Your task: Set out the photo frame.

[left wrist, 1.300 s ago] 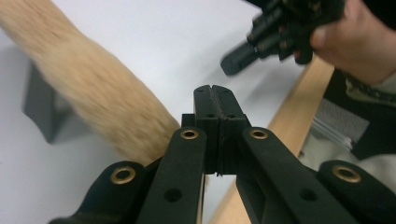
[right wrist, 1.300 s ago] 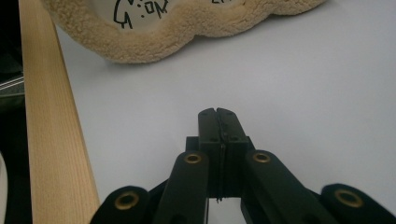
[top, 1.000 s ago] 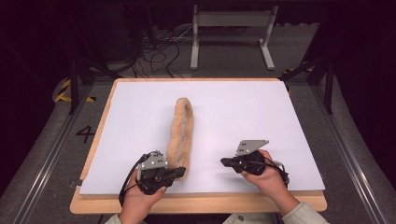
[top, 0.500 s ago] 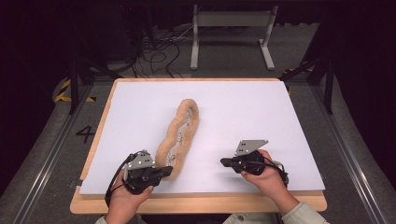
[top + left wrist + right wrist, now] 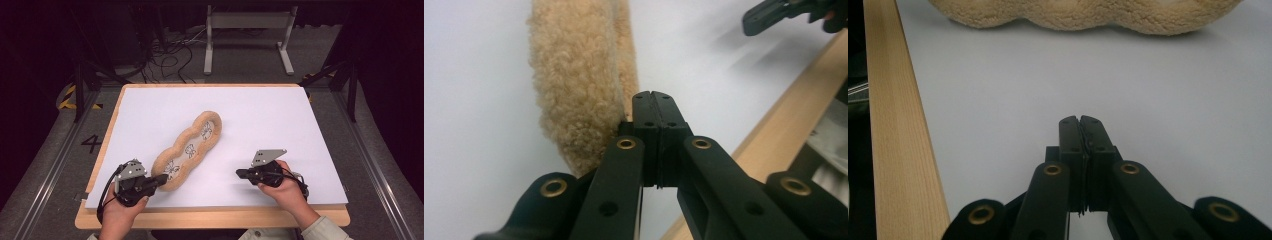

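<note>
In the high view, a tan fleecy mat (image 5: 189,150) with a lobed outline and a pale printed middle lay slantwise on the white table (image 5: 280,120), its near end toward the front left. The left gripper (image 5: 161,178) sat at that near end, tips against the fleecy rim, while the right gripper (image 5: 241,173) rested on bare white surface well apart from the mat, pointing toward it. In the left gripper view, the left gripper (image 5: 654,100) had its jaws pressed together with nothing between them, the mat (image 5: 574,90) lying just beside and touching their left side. In the right gripper view, the right gripper (image 5: 1080,124) was likewise fully closed and empty, with the mat (image 5: 1083,15) stretched across the far edge ahead.
</note>
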`<state>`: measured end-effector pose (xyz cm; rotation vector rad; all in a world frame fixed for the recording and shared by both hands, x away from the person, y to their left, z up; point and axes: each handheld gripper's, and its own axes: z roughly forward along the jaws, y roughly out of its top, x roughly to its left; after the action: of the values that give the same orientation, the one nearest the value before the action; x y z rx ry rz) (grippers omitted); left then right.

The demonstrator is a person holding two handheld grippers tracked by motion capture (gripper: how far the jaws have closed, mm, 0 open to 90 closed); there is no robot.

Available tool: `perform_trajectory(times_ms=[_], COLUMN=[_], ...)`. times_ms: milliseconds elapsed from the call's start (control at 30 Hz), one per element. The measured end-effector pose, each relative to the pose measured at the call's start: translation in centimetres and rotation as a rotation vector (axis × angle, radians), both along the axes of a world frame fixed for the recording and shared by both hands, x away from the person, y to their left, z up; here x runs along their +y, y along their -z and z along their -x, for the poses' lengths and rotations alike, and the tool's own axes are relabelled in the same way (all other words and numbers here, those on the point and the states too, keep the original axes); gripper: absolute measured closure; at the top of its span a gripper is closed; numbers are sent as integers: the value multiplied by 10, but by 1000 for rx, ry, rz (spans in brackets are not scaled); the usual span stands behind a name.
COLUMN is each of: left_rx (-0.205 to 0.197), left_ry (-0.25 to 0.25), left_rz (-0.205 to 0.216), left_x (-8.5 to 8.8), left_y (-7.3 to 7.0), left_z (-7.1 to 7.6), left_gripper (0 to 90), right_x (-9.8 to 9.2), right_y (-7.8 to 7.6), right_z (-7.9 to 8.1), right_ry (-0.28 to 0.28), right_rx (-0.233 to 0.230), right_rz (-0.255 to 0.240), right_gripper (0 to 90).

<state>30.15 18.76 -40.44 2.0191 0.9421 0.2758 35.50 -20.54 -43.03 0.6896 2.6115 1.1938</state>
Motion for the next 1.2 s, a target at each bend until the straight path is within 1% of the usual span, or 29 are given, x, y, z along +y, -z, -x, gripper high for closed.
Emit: perform_trajectory(times_ms=[33,67,100,167,200,267,333,367,400,433,467,500,533,567,600,633,667,733,800,933,1000,1067,1100,1133,1200], left_rx=[1,-1,7,-1,2,-8,-29,-29,-35,-60,-68,-84,-84,-92,-95,-89,-94,-103,-110,-100,-92,-71,-47,-29,-2], left_ry=[-11,-22,-22,-37,-42,-31,-13,-13,-12,-23,-31,-53,-53,-85,-93,-106,-118,-150,-171,-210,-214,-226,-221,-221,-225], left_rz=[2,12,19,11,16,35,41,41,52,81,87,98,98,112,110,126,124,105,97,97,98,83,82,72,63], left_x=[2,5,7,9,9,9,9,9,9,13,15,17,17,21,23,24,25,26,27,31,33,33,33,33,31], left_y=[0,1,1,2,2,2,1,1,0,-2,-3,-5,-5,-6,-7,-7,-8,-8,-8,-5,-4,-2,1,3,8], left_z=[-1,-2,-2,-2,-2,0,4,4,7,11,14,17,17,23,24,26,28,32,33,33,33,30,27,25,21], left_gripper=[897,897,897,896,894,879,854,846,846,838,819,812,803,796,795,792,785,750,712,644,608,566,543,519,481], right_x=[0,0,0,0,0,0,0,0,0,-1,-1,-1,-1,0,0,1,2,7,12,20,21,21,21,22,24], right_y=[0,0,0,0,0,-1,-2,-3,-3,-4,-8,-10,-10,-15,-17,-19,-20,-24,-26,-27,-25,-24,-23,-23,-21], right_z=[0,0,-1,-1,-2,-3,-5,-8,-8,-10,-16,-19,-19,-29,-32,-37,-42,-53,-62,-79,-89,-98,-102,-108,-116], right_ry=[2,1,2,4,5,8,16,21,21,24,33,36,36,48,51,56,66,79,84,103,121,136,145,153,163], right_rx=[1,1,1,0,-2,-3,-8,-6,-6,-8,-11,-13,-13,-24,-31,-35,-37,-34,-43,-52,-47,-39,-38,-32,-26], right_rz=[1,0,1,0,-1,-2,-12,-20,-20,-25,-40,-47,-47,-57,-60,-64,-71,-81,-78,-66,-63,-64,-62,-59,-57], right_gripper=[890,890,889,887,885,876,859,852,852,846,823,809,809,775,752,719,685,652,630,615,604,599,598,595,593])
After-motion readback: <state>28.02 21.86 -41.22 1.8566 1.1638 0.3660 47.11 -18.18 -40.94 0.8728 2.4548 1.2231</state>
